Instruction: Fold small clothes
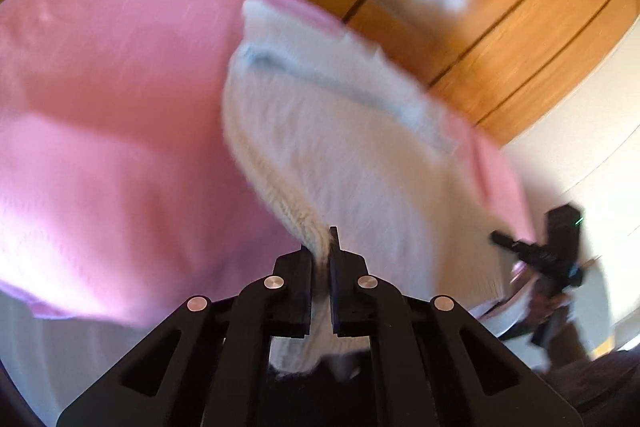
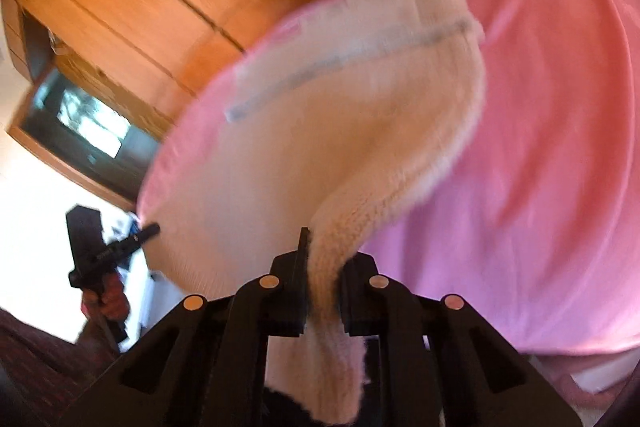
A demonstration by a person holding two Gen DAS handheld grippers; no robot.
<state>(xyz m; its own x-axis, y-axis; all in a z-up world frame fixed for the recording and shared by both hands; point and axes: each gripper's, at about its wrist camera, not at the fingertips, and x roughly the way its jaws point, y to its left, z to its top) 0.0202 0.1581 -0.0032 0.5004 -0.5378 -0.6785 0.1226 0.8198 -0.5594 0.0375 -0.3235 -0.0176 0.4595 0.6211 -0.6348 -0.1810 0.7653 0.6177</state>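
A small cream knitted garment (image 1: 340,147) with a grey-blue stripe is lifted over a pink cloth (image 1: 112,115). My left gripper (image 1: 322,255) is shut on one knitted edge of it, and fabric bunches between the jaws. My right gripper (image 2: 324,259) is shut on another edge of the same garment (image 2: 340,115), which stretches away over the pink cloth (image 2: 540,127). Each gripper shows in the other's view: the right gripper (image 1: 540,251) at the right, the left gripper (image 2: 108,251) at the left. Both views are motion-blurred.
Wooden panelling (image 1: 460,7) fills the background beyond the pink cloth. A white wall (image 1: 592,131) lies at the right. A dark framed opening (image 2: 80,123) sits at the left in the right wrist view. A white surface edge (image 1: 24,347) shows under the pink cloth.
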